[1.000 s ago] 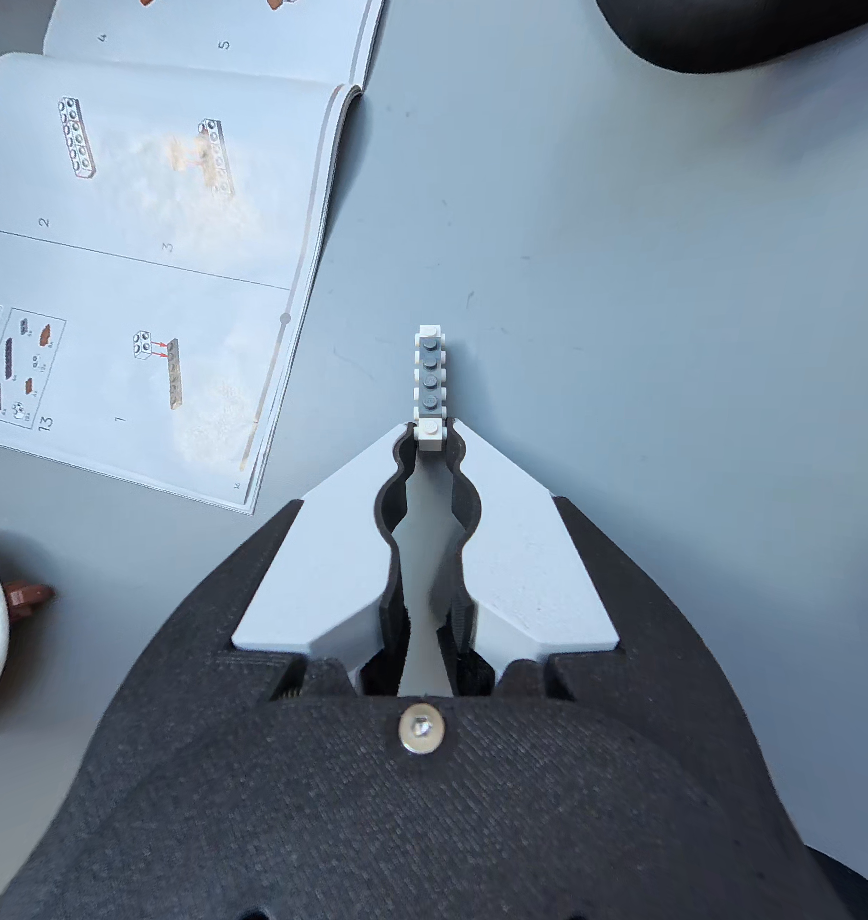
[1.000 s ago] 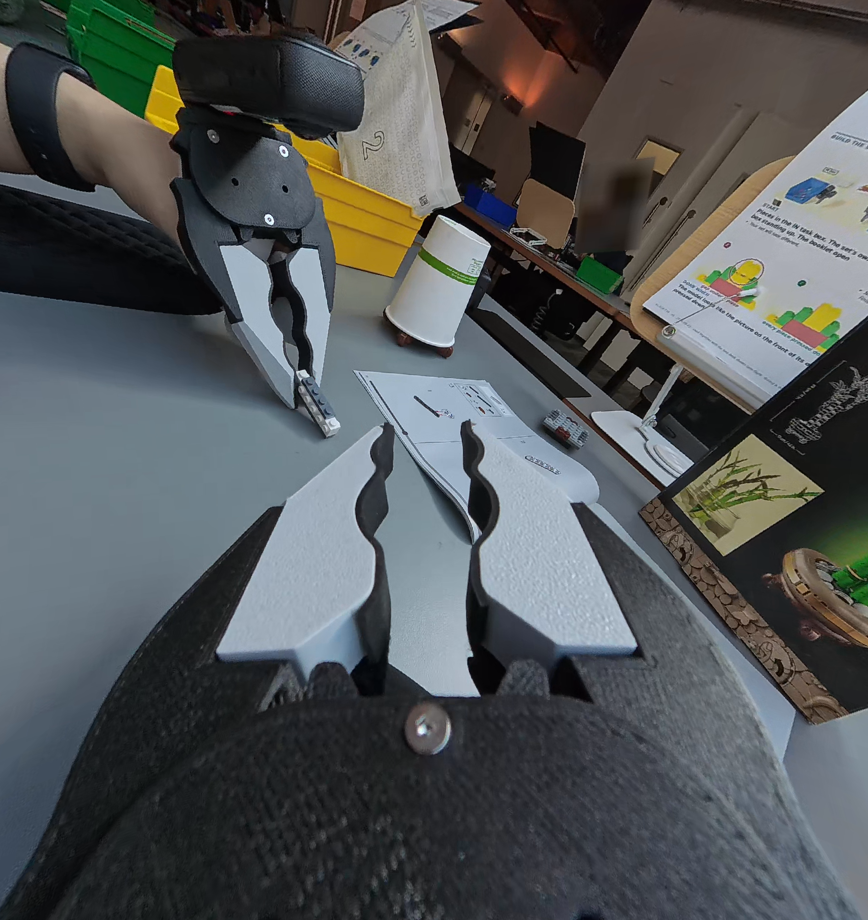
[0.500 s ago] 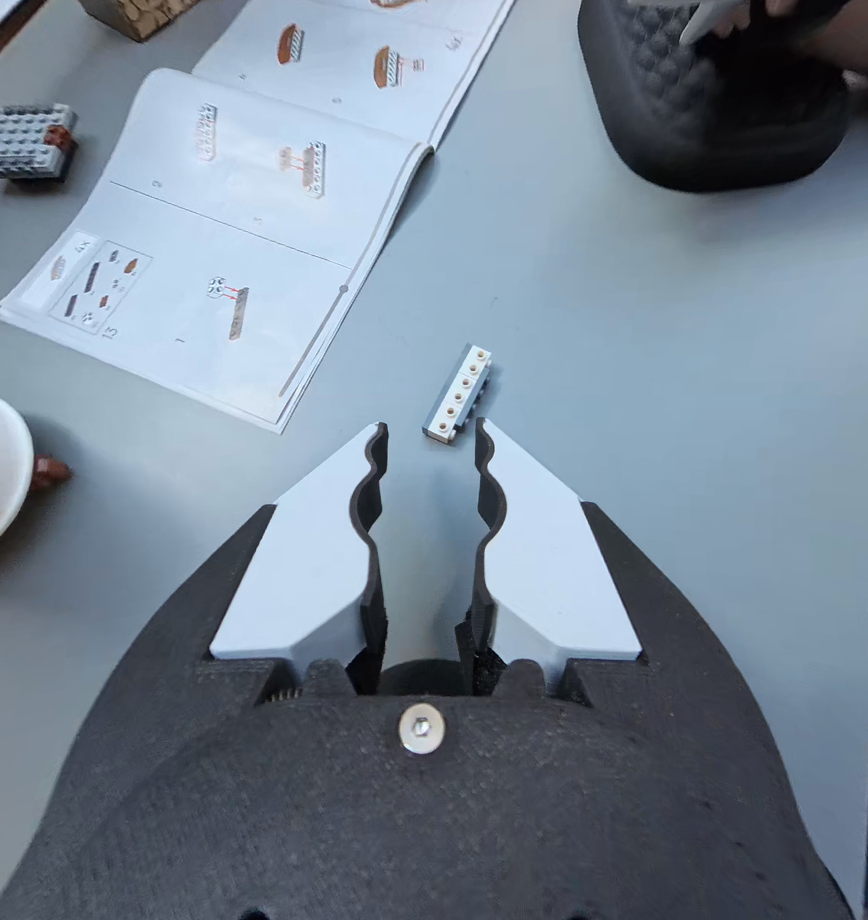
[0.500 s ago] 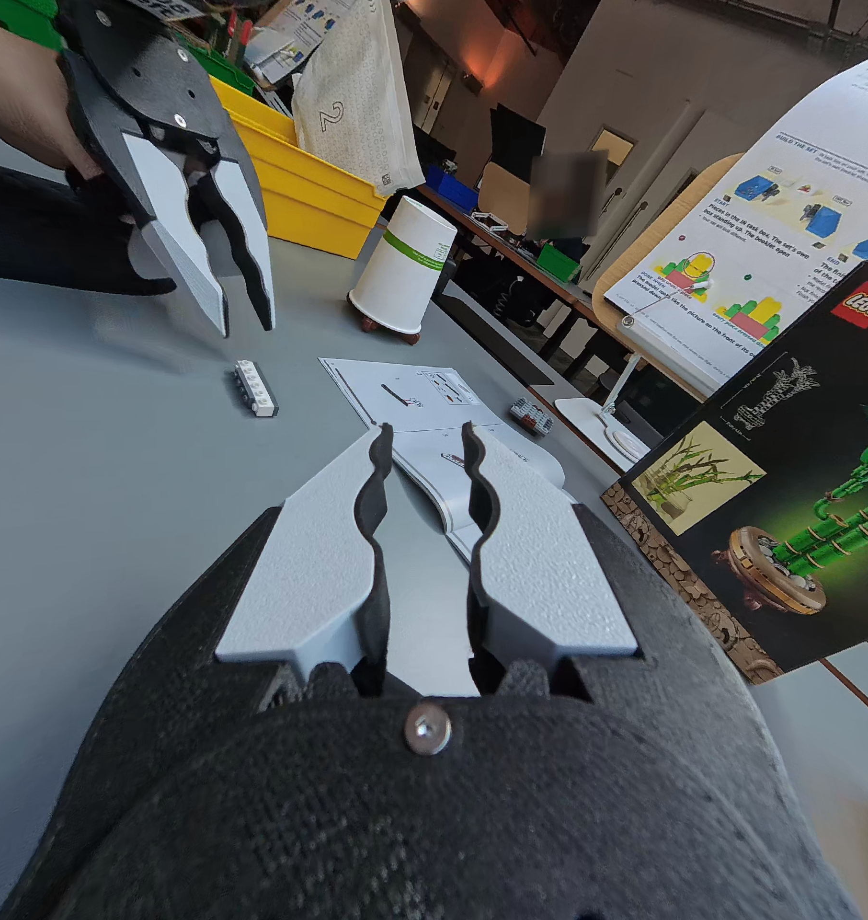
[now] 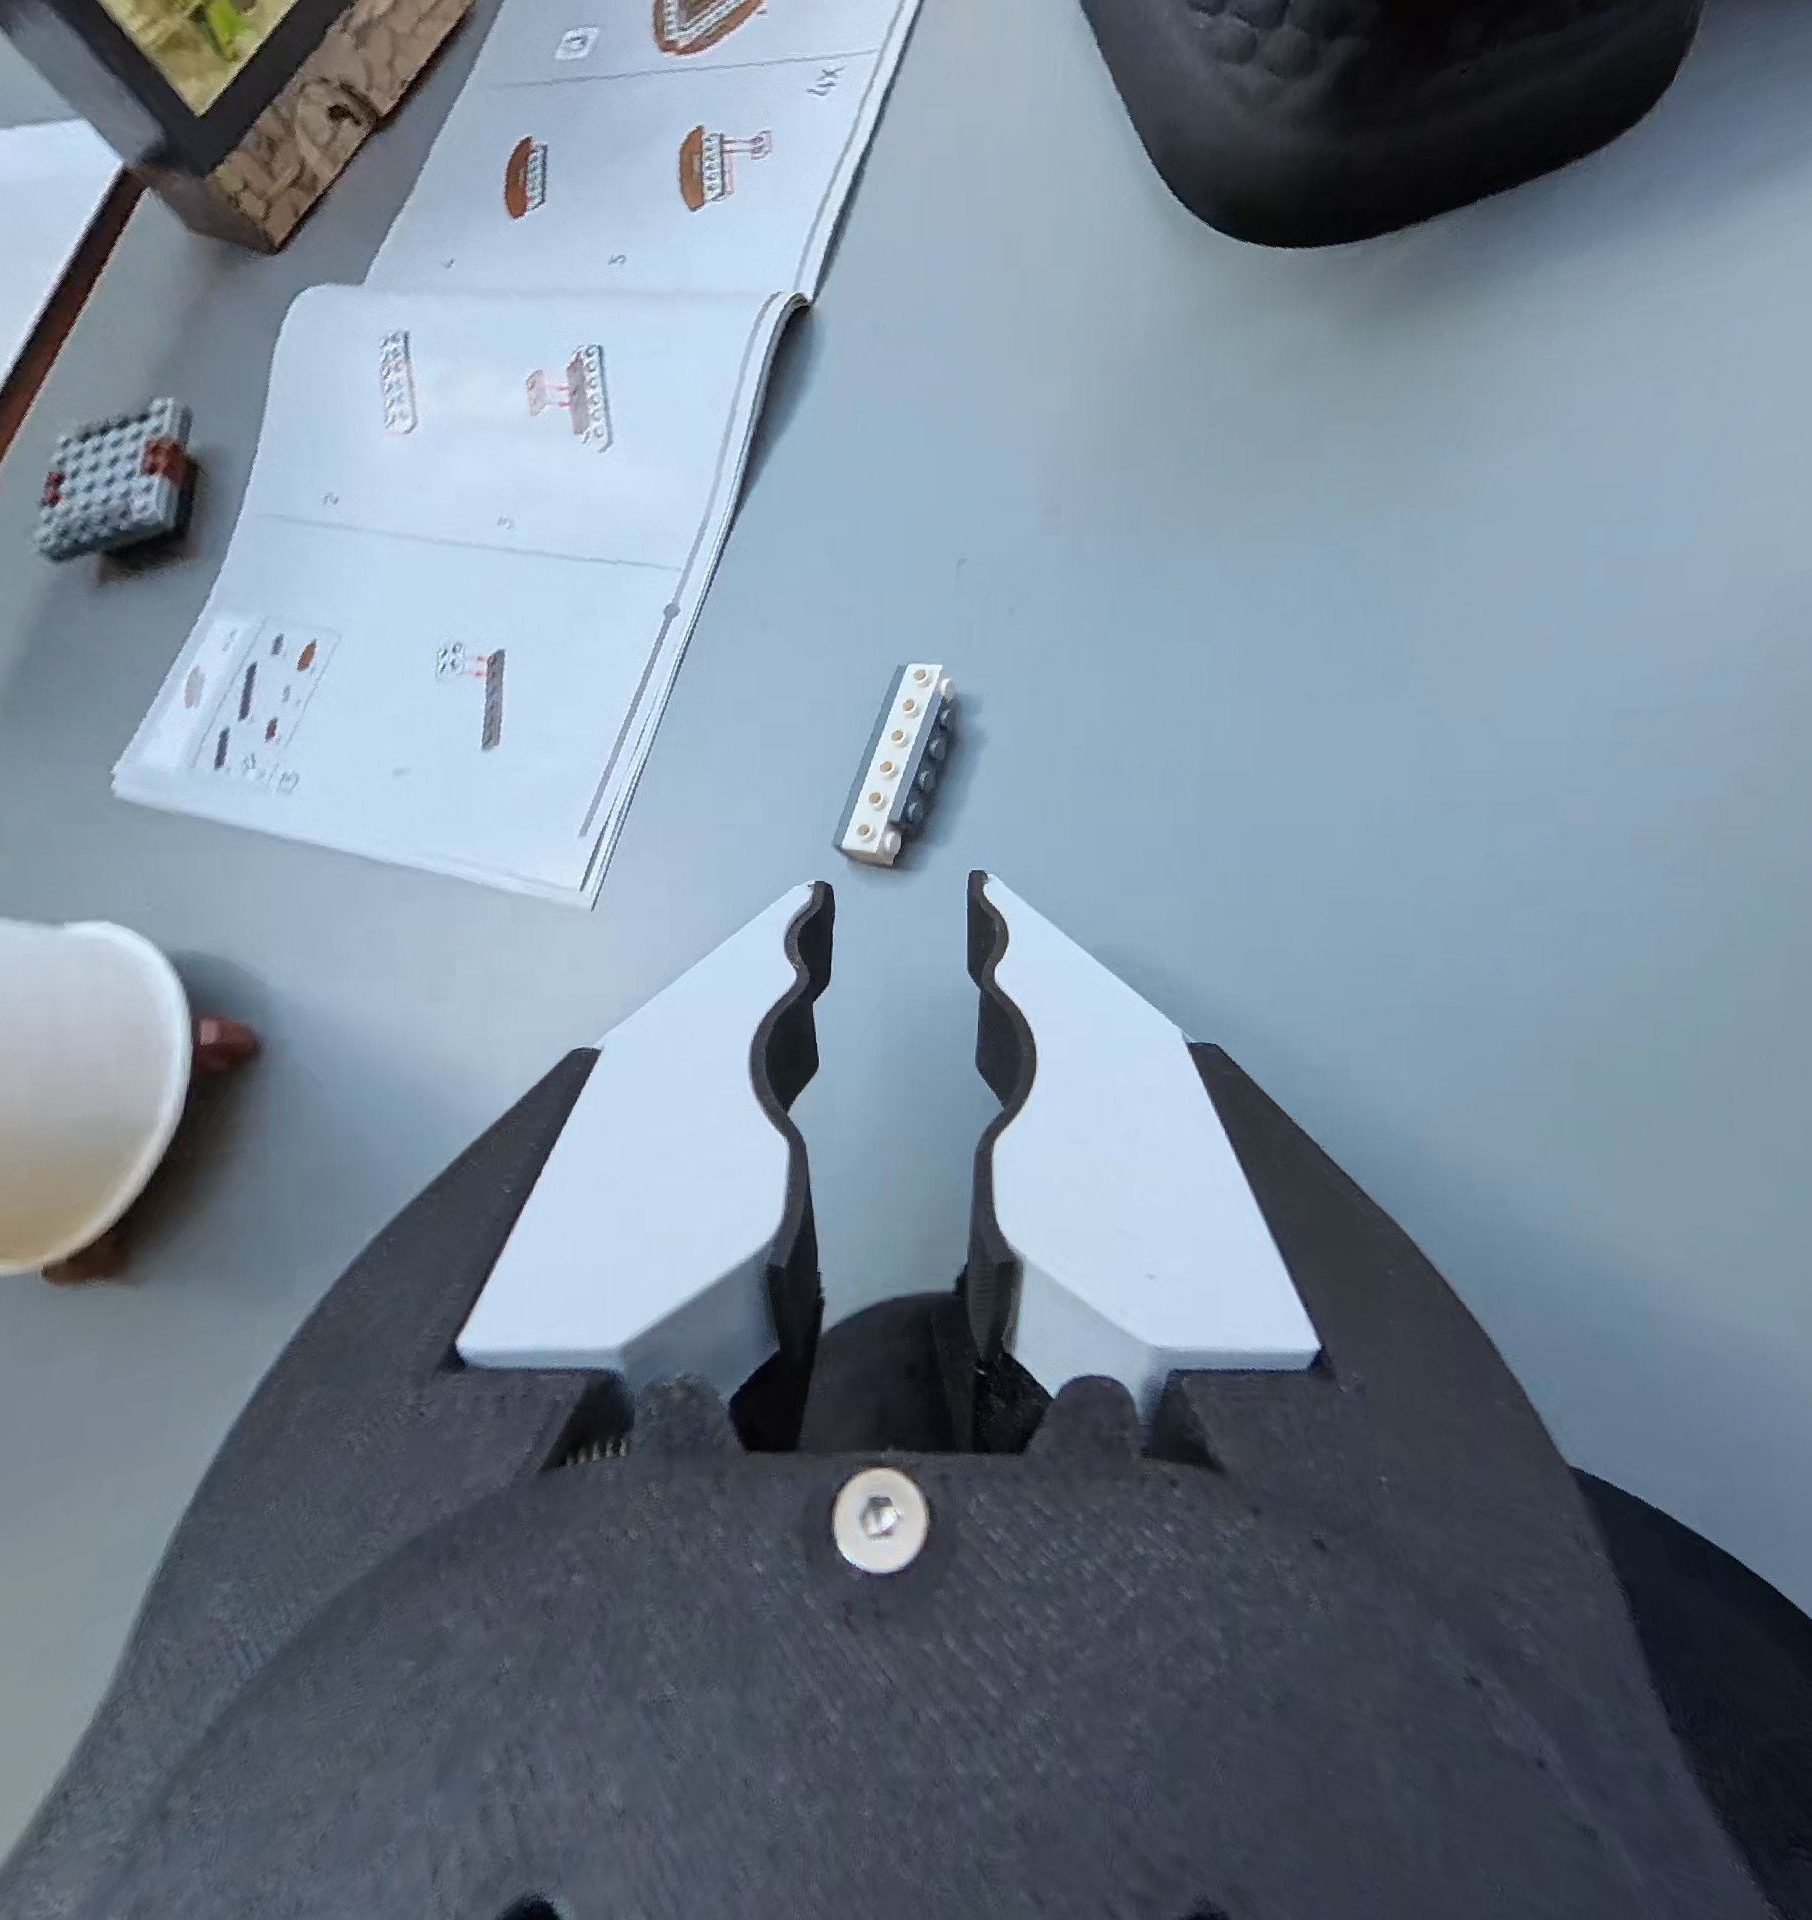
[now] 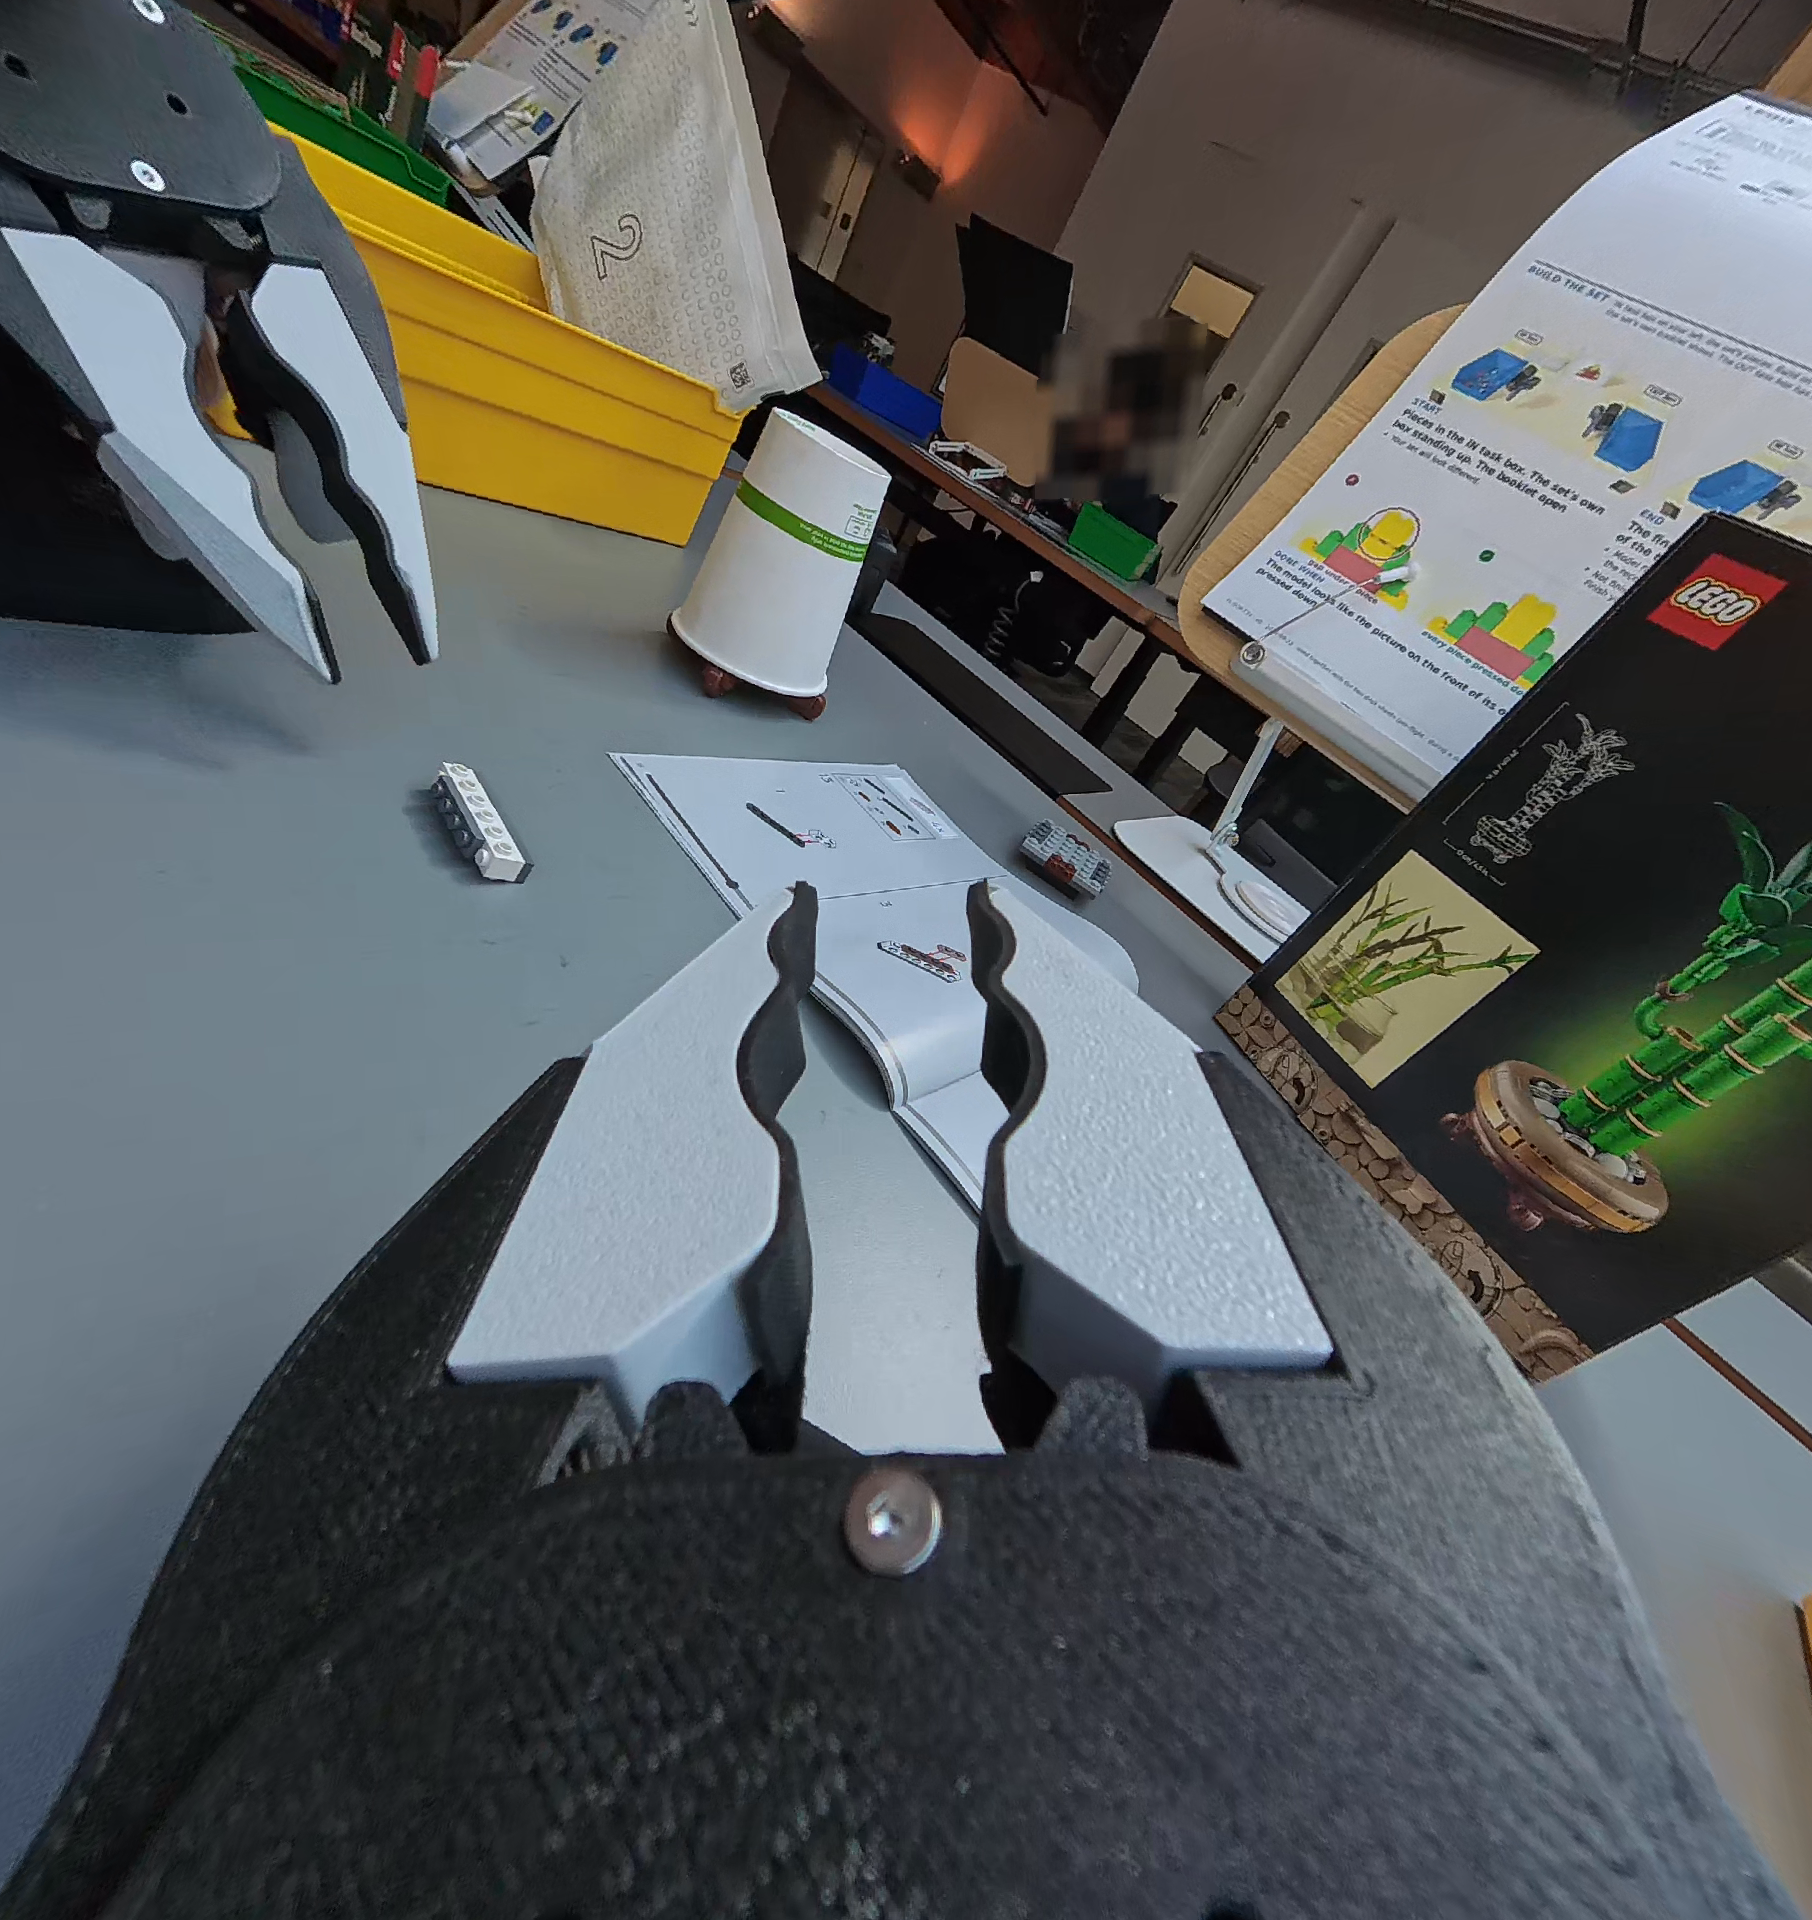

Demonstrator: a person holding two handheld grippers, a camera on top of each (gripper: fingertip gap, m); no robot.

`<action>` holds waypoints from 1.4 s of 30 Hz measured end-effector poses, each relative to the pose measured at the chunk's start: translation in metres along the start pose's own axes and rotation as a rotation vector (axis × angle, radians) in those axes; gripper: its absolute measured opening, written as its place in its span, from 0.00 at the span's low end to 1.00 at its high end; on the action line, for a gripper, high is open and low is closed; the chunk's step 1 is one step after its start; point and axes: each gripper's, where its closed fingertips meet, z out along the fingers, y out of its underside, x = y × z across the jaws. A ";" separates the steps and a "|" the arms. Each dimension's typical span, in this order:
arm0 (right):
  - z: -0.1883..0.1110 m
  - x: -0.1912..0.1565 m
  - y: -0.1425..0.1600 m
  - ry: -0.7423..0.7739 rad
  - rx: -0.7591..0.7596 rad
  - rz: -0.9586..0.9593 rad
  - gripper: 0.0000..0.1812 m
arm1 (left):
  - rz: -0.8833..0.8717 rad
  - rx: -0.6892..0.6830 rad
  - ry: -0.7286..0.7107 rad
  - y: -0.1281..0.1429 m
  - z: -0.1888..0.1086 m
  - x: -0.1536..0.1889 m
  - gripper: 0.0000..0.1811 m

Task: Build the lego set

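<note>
On the grey bench a small white-and-grey brick assembly is seen lying on its side, free of both claws. It is a short bar of white bricks joined to a dark grey studded strip. In the left wrist view it lies just past the tips of the left claw, and nothing stands between them. The fingers of this claw are held apart and nothing is gripped.

The right claw is also held apart and empty — under its tips the open instruction booklet is spread flat, with thin glossy pages that curve up at the fold. The assembly lies to the left of the booklet, near its edge but apart from it.

Beyond the booklet a small grey studded block with brown parts is placed. A white paper cup with a green band stands upside down, tilted on a few brown pieces caught under its rim. On the right the black set box stands upright, printed with a green bamboo plant. Behind it a curved instruction sheet is clipped on a white stand. A yellow plastic bin and a white perforated bag are seen at the far edge of the bench.

Both claws have pale, matte fingers with wavy dark inner pads — the bodies are black and rough.
</note>
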 end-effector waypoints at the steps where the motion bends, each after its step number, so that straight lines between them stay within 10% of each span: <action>1: 0.000 0.000 0.000 0.000 -0.002 0.000 0.16 | 0.041 -0.004 0.026 -0.004 0.007 0.002 0.13; 8: 0.001 -0.001 0.002 -0.006 -0.009 -0.004 0.16 | 0.309 -0.126 0.137 -0.007 0.047 0.009 0.14; 17: 0.000 -0.002 -0.001 -0.020 0.009 0.008 0.16 | 0.220 -0.164 0.254 -0.014 0.053 -0.003 0.00; 26: 0.006 -0.017 0.009 -0.066 -0.060 -0.087 0.16 | 0.430 -0.122 0.208 -0.017 0.059 -0.009 0.14; 35: 0.012 -0.025 0.017 -0.101 -0.126 -0.131 0.16 | 0.016 -0.314 0.564 -0.007 0.052 0.010 0.05; 42: 0.014 -0.033 0.024 -0.110 -0.167 -0.210 0.16 | -0.001 -0.266 0.508 -0.009 0.054 0.006 0.09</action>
